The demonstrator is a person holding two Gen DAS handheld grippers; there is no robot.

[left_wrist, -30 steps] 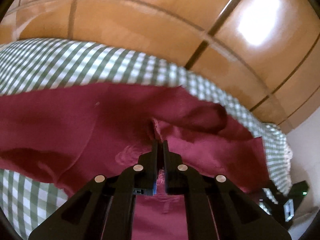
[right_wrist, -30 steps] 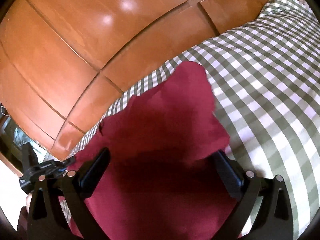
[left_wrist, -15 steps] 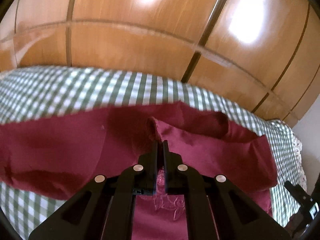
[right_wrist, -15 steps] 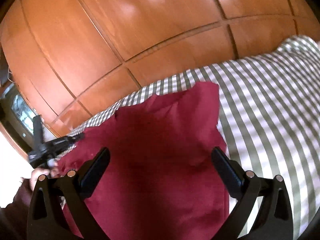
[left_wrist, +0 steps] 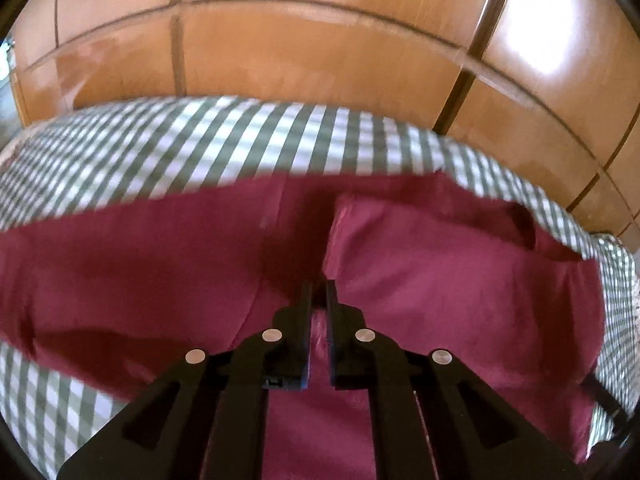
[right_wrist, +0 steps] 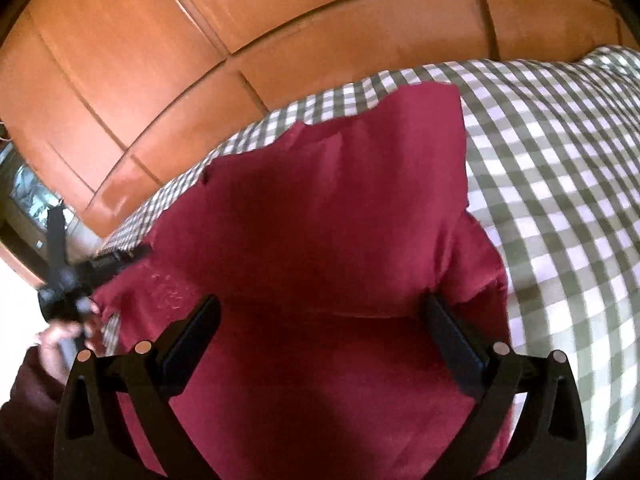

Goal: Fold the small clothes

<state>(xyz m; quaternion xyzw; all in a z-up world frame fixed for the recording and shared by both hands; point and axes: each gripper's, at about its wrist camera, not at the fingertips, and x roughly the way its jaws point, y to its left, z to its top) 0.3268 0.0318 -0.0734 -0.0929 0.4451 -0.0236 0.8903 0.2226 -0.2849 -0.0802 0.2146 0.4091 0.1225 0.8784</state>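
Maroon fabric fills most of both views: it's a small maroon garment (left_wrist: 440,280) spread out on a bed covered with a green-and-white checked sheet (left_wrist: 240,148). Behind the bed there's a glossy orange-brown wooden panel wall (left_wrist: 320,60) with bright light glare on it.

From the left wrist camera, the left gripper (left_wrist: 319,292) has its fingers (left_wrist: 306,312) clenched on a raised fold of the garment, so the cloth pokes up in a ridge right in front of the tips and a bit of it shows in the slit between them. Part of the cloth is doubled over toward the right side. There's a faint embossed or embroidered patch near where it's pinched, too blurry to make out properly.

From the right wrist camera, the right gripper (right_wrist: 320,320) is spread wide, released, hovering over the garment (right_wrist: 340,220) with nothing clamped. Whether the tips brush the cloth I can't tell. Off at the left edge you can see the other gripper (right_wrist: 96,268) reaching onto the cloth's edge, with the person's hand (right_wrist: 56,344) and a dark sleeve (right_wrist: 24,400) behind it.
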